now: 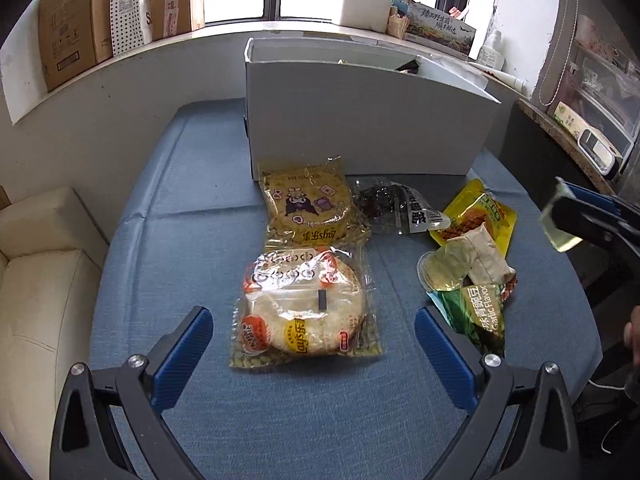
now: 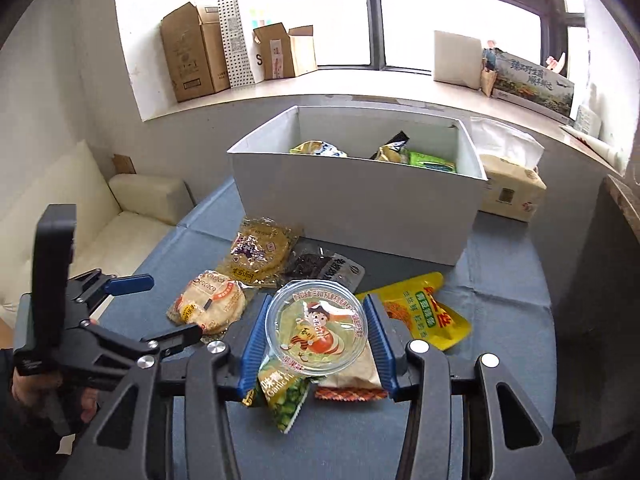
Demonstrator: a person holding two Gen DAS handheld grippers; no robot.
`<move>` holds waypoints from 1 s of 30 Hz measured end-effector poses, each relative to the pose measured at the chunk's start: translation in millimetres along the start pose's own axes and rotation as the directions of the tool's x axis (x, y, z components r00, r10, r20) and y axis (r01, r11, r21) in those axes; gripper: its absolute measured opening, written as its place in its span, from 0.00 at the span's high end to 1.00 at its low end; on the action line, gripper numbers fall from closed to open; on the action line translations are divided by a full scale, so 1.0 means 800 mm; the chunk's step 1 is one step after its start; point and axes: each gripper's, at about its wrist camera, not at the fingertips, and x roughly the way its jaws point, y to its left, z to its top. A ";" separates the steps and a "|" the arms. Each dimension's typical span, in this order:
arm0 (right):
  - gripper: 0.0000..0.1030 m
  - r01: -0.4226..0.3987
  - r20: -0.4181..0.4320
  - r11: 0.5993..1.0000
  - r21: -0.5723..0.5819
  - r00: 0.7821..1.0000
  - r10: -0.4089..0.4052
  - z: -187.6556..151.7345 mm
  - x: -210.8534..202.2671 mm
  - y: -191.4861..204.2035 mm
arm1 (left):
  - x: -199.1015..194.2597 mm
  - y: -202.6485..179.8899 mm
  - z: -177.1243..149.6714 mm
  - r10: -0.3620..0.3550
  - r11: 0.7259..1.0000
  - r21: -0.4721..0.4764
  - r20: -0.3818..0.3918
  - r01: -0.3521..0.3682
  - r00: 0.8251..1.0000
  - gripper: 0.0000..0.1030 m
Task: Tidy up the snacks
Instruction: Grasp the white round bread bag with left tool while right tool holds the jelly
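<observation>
My right gripper [image 2: 316, 344] is shut on a clear jelly cup [image 2: 316, 328] with a cartoon lid, lifted above a green pea packet [image 2: 286, 398] and a brown packet [image 2: 352, 380]. The left wrist view shows that gripper [image 1: 560, 220] at the far right with the cup [image 1: 558, 232] in its pads. My left gripper [image 1: 314, 356] stands open over a round rice cracker pack [image 1: 304, 312]; it is at the left [image 2: 160, 308] in the right wrist view. Behind lie a yellow cracker pack [image 1: 308, 208], a dark packet [image 1: 392, 204] and a yellow pouch [image 1: 476, 216]. The white box [image 2: 352, 208] holds several snacks.
A blue cloth [image 1: 180, 240] covers the table. A cream sofa [image 1: 44, 264] stands at its left. Cardboard boxes [image 2: 192, 52] line the windowsill. A tissue pack [image 2: 508, 192] sits right of the white box. A second clear round cup [image 1: 438, 270] seems to lie on the right pile.
</observation>
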 end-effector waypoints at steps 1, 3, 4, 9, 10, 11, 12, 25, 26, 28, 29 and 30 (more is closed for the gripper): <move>0.51 0.003 0.001 1.000 0.013 1.000 -0.003 -0.004 -0.004 -0.004 | 0.008 -0.002 0.002 0.002 1.000 0.005 -0.004 -0.002 1.000 0.00; 0.51 0.003 -0.005 0.999 0.034 1.000 -0.003 -0.012 -0.012 -0.013 | 0.022 -0.002 0.003 0.019 1.000 0.004 -0.013 -0.019 1.000 0.00; 0.51 0.006 -0.003 0.999 0.044 1.000 -0.006 -0.016 -0.013 -0.017 | 0.029 -0.001 0.004 0.020 1.000 0.003 -0.021 -0.020 1.000 0.00; 0.51 0.000 -0.011 0.997 0.076 1.000 0.000 -0.028 -0.012 -0.027 | 0.047 -0.006 0.001 0.026 0.999 0.021 -0.052 -0.025 0.998 0.01; 0.51 0.000 -0.013 0.997 0.079 1.000 0.001 -0.030 -0.011 -0.027 | 0.048 -0.009 0.001 0.038 0.999 0.035 -0.048 -0.037 0.998 0.04; 0.51 0.001 -0.016 0.997 0.081 1.000 0.000 -0.031 -0.010 -0.028 | 0.049 -0.011 0.001 0.055 0.998 0.043 -0.045 -0.053 0.997 0.08; 0.51 -0.001 -0.017 0.997 0.082 1.000 0.002 -0.032 -0.008 -0.028 | 0.053 -0.011 0.002 0.062 0.997 0.044 -0.055 -0.059 0.997 0.11; 0.51 -0.008 -0.010 0.996 0.087 1.000 0.009 -0.038 -0.015 -0.026 | -0.009 0.001 0.003 0.028 1.000 0.003 0.047 -0.028 0.998 0.20; 0.51 -0.008 -0.007 0.996 0.087 1.000 0.008 -0.037 -0.016 -0.026 | -0.021 0.001 0.004 0.024 1.000 0.006 0.066 -0.025 0.998 0.20; 0.51 -0.008 -0.002 0.996 0.087 1.000 0.008 -0.035 -0.018 -0.026 | -0.041 0.000 0.009 0.024 1.000 0.008 0.100 -0.025 0.995 0.20; 0.51 -0.010 0.002 0.996 0.088 1.000 0.009 -0.034 -0.019 -0.026 | -0.049 0.000 0.014 0.023 1.000 0.007 0.114 -0.024 0.993 0.20; 0.51 -0.010 0.008 0.996 0.089 1.000 0.010 -0.033 -0.020 -0.026 | -0.058 0.002 0.020 0.017 1.000 0.002 0.130 -0.018 0.991 0.20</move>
